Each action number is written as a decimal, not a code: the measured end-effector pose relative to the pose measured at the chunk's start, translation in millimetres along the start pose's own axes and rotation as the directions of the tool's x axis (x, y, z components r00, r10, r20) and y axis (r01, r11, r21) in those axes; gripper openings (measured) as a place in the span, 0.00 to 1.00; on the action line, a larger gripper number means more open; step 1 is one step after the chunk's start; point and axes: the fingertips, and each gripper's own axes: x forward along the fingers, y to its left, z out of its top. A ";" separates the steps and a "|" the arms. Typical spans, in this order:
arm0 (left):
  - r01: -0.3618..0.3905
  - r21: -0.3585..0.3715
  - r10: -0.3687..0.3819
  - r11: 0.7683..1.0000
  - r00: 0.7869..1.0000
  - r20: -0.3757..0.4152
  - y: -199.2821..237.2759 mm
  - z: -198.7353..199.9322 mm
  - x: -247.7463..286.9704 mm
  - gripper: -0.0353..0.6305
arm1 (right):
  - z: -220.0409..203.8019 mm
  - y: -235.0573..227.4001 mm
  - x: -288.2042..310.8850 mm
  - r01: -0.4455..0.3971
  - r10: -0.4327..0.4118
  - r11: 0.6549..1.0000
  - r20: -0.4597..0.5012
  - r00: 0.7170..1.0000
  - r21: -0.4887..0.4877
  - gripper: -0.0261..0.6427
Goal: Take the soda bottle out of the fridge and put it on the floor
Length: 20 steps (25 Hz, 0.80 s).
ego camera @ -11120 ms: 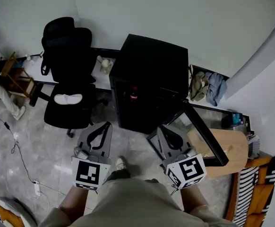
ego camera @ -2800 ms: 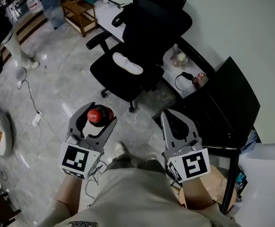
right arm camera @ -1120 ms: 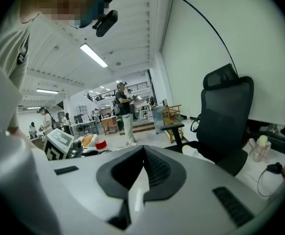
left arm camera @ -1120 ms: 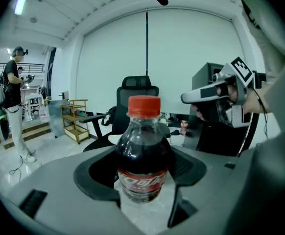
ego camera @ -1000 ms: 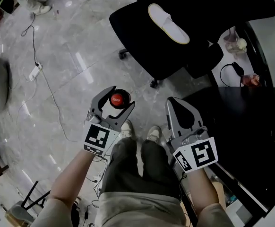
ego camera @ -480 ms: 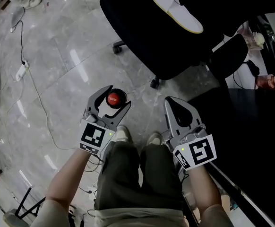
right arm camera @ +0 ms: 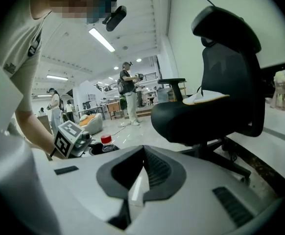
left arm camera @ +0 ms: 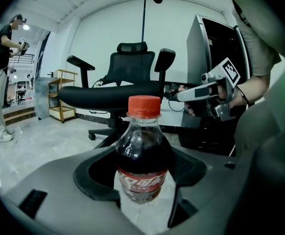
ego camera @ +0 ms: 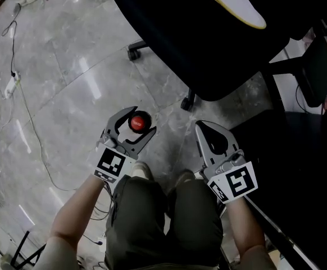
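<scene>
The left gripper [ego camera: 136,119] has its fingers spread wide and clamped round the upright soda bottle [left arm camera: 143,151] (red cap on top), over the grey floor [ego camera: 68,89]. To the right, the right gripper [ego camera: 201,126] has its fingers closed together and empty, near the black office chair [ego camera: 208,44].

Grey plastic left gripper [ego camera: 136,119] and right gripper [ego camera: 203,127]: curved shells, black ribbed pads, white cubes [ego camera: 110,164] with black square markers. Wearer: olive-green trousers [ego camera: 163,224], pale shoes [ego camera: 134,170], beige short-sleeved shirt [right arm camera: 10,58].
</scene>
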 end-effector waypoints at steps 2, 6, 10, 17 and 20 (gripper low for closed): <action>0.007 0.005 -0.007 1.000 1.000 -0.001 0.8 -22.6 13.8 0.50 | -20.2 -6.9 9.4 0.000 0.000 1.000 0.005 1.000 -0.007 0.03; 0.021 0.031 -0.021 0.999 1.000 -0.001 0.2 -63.7 40.6 0.50 | -57.8 -19.5 23.7 -0.006 0.007 1.000 0.017 1.000 -0.019 0.03; 0.047 0.061 -0.048 0.997 0.999 0.004 -4.0 -99.5 62.4 0.50 | -92.4 -28.0 32.1 -0.033 0.034 0.999 0.031 0.999 -0.028 0.03; 0.057 0.071 -0.058 0.996 0.998 0.018 -9.5 -149.9 92.8 0.50 | -146.1 -47.9 37.0 -0.045 0.043 0.999 0.069 0.997 0.021 0.03; 0.068 0.065 -0.069 0.996 0.998 0.012 -12.7 -170.6 106.8 0.50 | -163.0 -55.6 40.1 -0.045 0.040 0.998 0.087 0.995 0.054 0.03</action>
